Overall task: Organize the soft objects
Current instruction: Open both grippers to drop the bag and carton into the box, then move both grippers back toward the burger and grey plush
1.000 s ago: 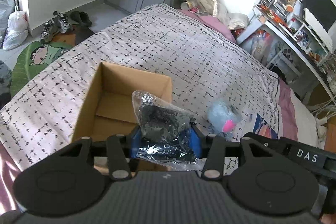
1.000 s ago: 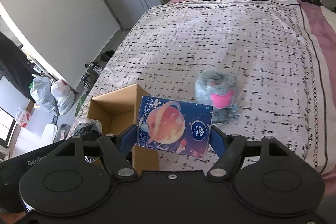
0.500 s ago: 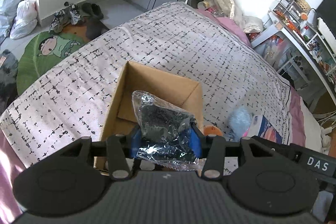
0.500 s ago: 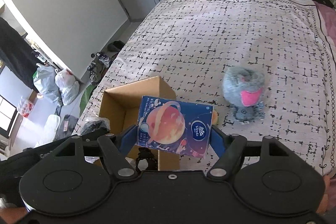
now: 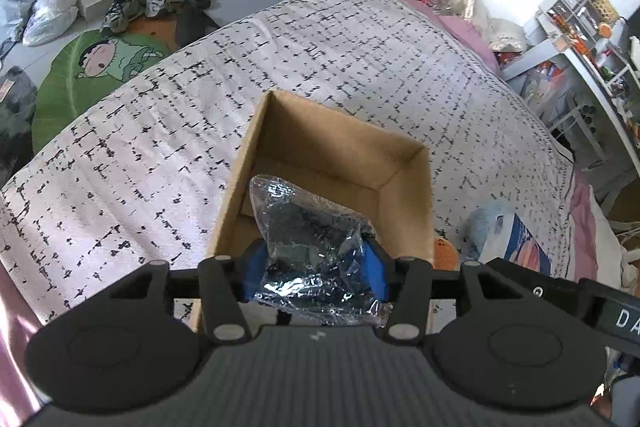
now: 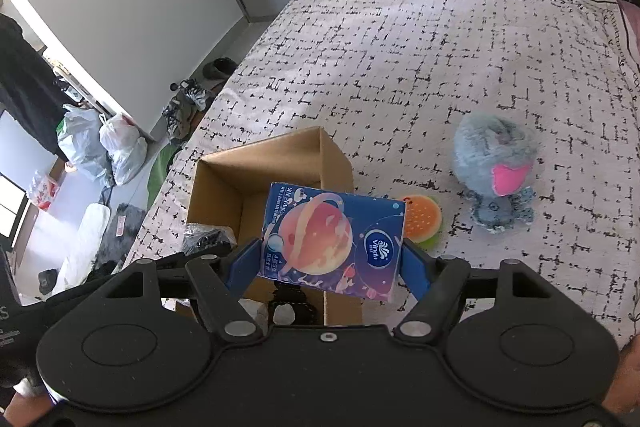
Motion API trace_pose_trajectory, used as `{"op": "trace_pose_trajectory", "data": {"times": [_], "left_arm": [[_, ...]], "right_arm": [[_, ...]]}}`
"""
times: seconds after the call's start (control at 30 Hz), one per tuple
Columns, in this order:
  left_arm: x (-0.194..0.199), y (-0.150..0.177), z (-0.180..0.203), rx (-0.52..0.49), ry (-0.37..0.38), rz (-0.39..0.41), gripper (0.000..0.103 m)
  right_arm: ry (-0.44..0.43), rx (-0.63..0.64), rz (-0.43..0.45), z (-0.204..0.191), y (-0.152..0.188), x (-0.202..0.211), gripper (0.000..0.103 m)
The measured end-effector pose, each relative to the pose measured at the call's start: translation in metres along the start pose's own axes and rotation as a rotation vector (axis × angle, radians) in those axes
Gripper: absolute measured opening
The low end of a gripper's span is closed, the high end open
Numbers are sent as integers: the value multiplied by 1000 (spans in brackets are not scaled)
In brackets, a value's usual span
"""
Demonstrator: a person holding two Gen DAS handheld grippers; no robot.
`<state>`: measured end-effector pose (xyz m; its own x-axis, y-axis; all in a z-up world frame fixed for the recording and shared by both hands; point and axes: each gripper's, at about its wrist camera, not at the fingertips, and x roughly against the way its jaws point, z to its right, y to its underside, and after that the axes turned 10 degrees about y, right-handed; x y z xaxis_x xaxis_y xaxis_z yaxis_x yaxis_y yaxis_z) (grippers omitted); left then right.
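Left wrist view: both grippers loaded over the cardboard box (image 5: 404, 163)

Left gripper (image 5: 316, 267) pinches the plastic bag (image 5: 312, 239) directly above the opening; right gripper (image 6: 332, 263) clamps the tissue pack (image 6: 330, 239) at its right wall.

The blue tissue pack (image 6: 332, 241) is showing the brand "Vinda" in a white roundel; its other print is proving too small to read. The right gripper (image 5: 624, 319) body is displaying white letters "DA", cut off at the frame edge.

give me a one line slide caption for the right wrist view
Right gripper holds a blue tissue pack above an open cardboard box on the bed.
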<state>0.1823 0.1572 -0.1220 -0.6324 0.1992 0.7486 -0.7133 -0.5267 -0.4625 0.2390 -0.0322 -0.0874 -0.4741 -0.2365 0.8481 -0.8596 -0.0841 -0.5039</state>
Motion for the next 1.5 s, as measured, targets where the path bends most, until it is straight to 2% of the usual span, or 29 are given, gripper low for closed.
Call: {"op": "trace_pose_trajectory", "data": {"times": [0.17, 0.53, 0.67, 0.73, 1.2, 1.33, 1.4, 1.5], "left_arm": [[6, -5, 1, -8, 14, 5, 56], [27, -11, -9, -6, -8, 43, 56], [34, -12, -14, 0, -20, 54, 56], [37, -12, -15, 0, -26, 60, 56], [36, 2, 8, -36, -37, 38, 57], [36, 8, 20, -53, -43, 44, 65], [35, 10, 25, -56, -44, 39, 72], [34, 12, 33, -56, -27, 36, 77]], "right_arm": [[-8, -14, -28, -4, 0, -11, 71], [-68, -59, -86, -18, -1, -23, 72], [-92, -85, -109, -21, 0, -26, 78], [-102, -103, -120, -19, 1, -26, 88], [-48, -100, -80, 24, 14, 0, 90], [-35, -88, -61, 39, 17, 6, 91], [-35, -85, -46, 47, 19, 9, 96], [-20, -85, -14, 60, 21, 15, 99]]}}
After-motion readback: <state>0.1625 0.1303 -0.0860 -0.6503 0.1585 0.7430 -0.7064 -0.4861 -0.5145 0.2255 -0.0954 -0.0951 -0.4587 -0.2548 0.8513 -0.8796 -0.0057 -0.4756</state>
